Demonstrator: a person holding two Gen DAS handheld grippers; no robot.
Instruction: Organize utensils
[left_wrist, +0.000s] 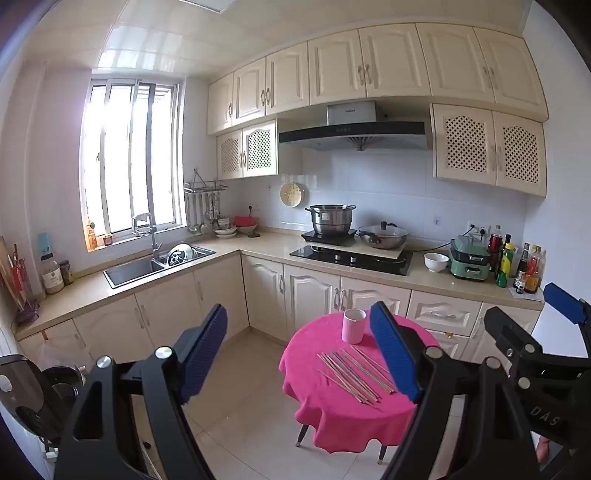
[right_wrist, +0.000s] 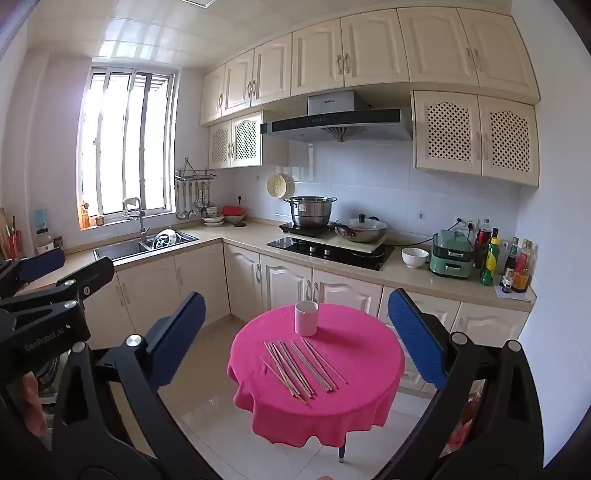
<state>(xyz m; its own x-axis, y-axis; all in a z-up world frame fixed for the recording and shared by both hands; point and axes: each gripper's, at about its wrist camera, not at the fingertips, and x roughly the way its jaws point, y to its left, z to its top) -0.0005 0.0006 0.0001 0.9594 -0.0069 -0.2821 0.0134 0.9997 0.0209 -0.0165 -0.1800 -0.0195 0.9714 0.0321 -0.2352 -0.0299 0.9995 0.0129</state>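
Several wooden chopsticks (left_wrist: 354, 373) (right_wrist: 301, 367) lie side by side on a small round table under a pink cloth (left_wrist: 328, 417) (right_wrist: 354, 391). A pink cup (left_wrist: 353, 325) (right_wrist: 306, 318) stands upright behind them. My left gripper (left_wrist: 299, 354) is open with nothing between its blue pads, well short of the table. My right gripper (right_wrist: 299, 343) is open too and holds nothing, also short of the table. The right gripper's fingers (left_wrist: 563, 302) show at the right edge of the left wrist view, and the left gripper's fingers (right_wrist: 44, 264) at the left edge of the right wrist view.
An L-shaped kitchen counter (right_wrist: 413, 273) runs behind the table, with a sink (right_wrist: 122, 251), a hob with a steel pot (right_wrist: 312, 210) and a wok (right_wrist: 362, 229), a white bowl (right_wrist: 415, 257), a green appliance (right_wrist: 452, 258) and bottles (right_wrist: 517, 266). Tiled floor (right_wrist: 207, 398) surrounds the table.
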